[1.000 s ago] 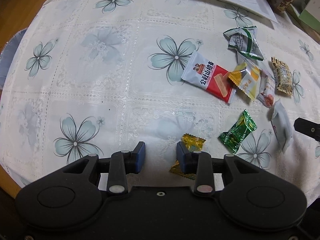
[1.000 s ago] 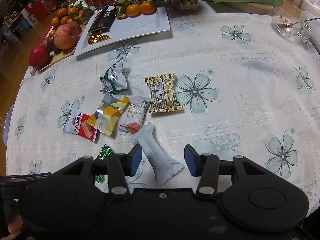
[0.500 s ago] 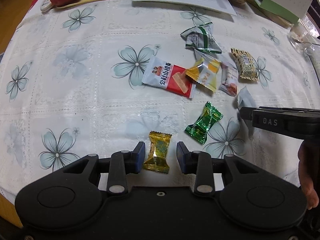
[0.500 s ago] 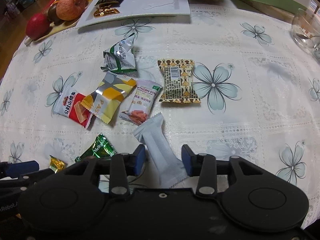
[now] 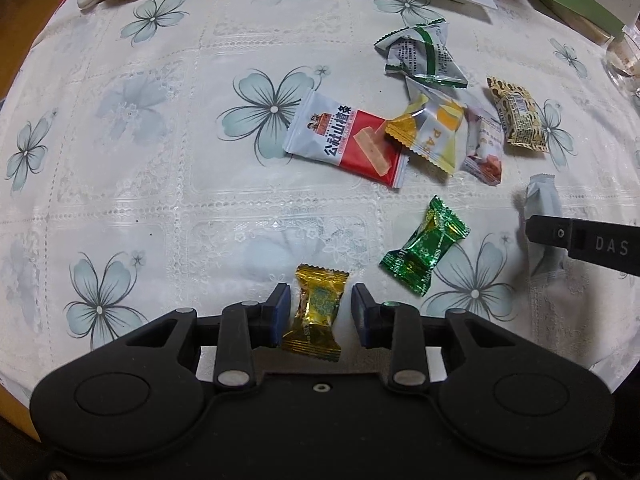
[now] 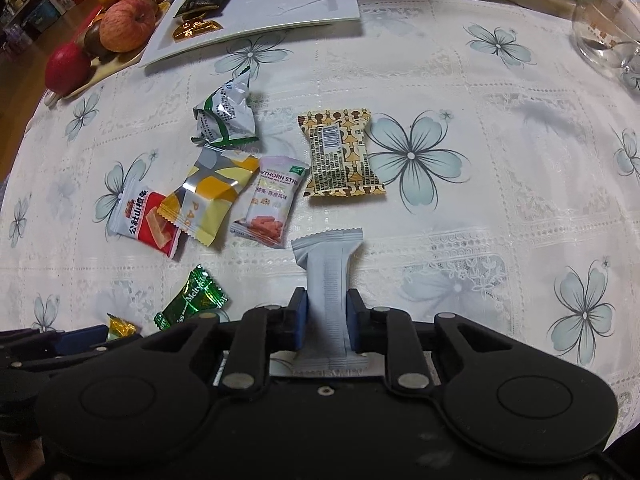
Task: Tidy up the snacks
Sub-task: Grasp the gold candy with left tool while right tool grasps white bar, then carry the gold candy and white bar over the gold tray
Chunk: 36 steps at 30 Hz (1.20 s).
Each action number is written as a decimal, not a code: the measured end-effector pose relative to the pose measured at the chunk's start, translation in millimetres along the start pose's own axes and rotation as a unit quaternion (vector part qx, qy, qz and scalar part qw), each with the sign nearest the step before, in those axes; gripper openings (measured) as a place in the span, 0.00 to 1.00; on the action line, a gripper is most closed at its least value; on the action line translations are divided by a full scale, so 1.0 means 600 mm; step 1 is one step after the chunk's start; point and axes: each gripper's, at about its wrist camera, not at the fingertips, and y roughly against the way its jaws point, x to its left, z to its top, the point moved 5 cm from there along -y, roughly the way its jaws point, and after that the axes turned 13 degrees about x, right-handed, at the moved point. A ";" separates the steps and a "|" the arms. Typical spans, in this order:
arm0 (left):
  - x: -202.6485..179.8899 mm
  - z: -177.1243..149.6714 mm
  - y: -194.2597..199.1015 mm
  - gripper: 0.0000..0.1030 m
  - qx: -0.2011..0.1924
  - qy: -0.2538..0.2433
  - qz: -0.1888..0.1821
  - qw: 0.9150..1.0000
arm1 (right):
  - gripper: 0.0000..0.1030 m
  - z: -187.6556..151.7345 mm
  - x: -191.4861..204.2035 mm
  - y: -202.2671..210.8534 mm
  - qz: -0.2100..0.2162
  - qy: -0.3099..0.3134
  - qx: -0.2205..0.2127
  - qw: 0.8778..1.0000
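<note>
Left gripper [image 5: 318, 314]: pointing down at the table, jaws just narrowed around the gold candy [image 5: 316, 314]; left pad at the wrapper's edge, a thin gap on the right, so not yet gripping.
Gold candy: lying on the tablecloth [image 5: 160, 160] between the left pads; lower twisted end partly behind the gripper body. In the right wrist view only a corner visible [image 6: 120, 327].
Right gripper [image 6: 326, 322]: jaws just closed, both blue pads pressed on the grey bar wrapper [image 6: 326, 276].
Grey bar wrapper: clamped at its middle, crimped top end fanned out ahead, bottom end tucked under the gripper body. In the left wrist view, partly covered by a black finger.
Green candy [image 5: 424, 254]: loose on the cloth, between the two grippers, well apart from both sets of pads.
Loose cluster: red-and-white packet [image 5: 348, 140], its edge under the yellow-and-silver packet [image 6: 208, 196]; just beside that, hawthorn strip packet [image 6: 272, 200], green-and-white crumpled wrapper [image 6: 226, 118], and brown patterned packet [image 6: 340, 154].
White plate [image 6: 300, 0]: at the far edge, top cut off; dark bar and gold wrapper on it, print unreadable.
Fruit tray [image 6: 116, 62]: apple, red fruit, oranges, partly cropped.
Glass bowl [image 6: 604, 28]: upper right, cut by the frame edge.
</note>
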 end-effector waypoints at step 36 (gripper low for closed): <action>-0.094 -0.354 0.096 0.27 -0.209 -0.034 -0.033 0.977 | 0.21 -0.420 -0.067 0.158 0.063 -0.019 -0.265 0.962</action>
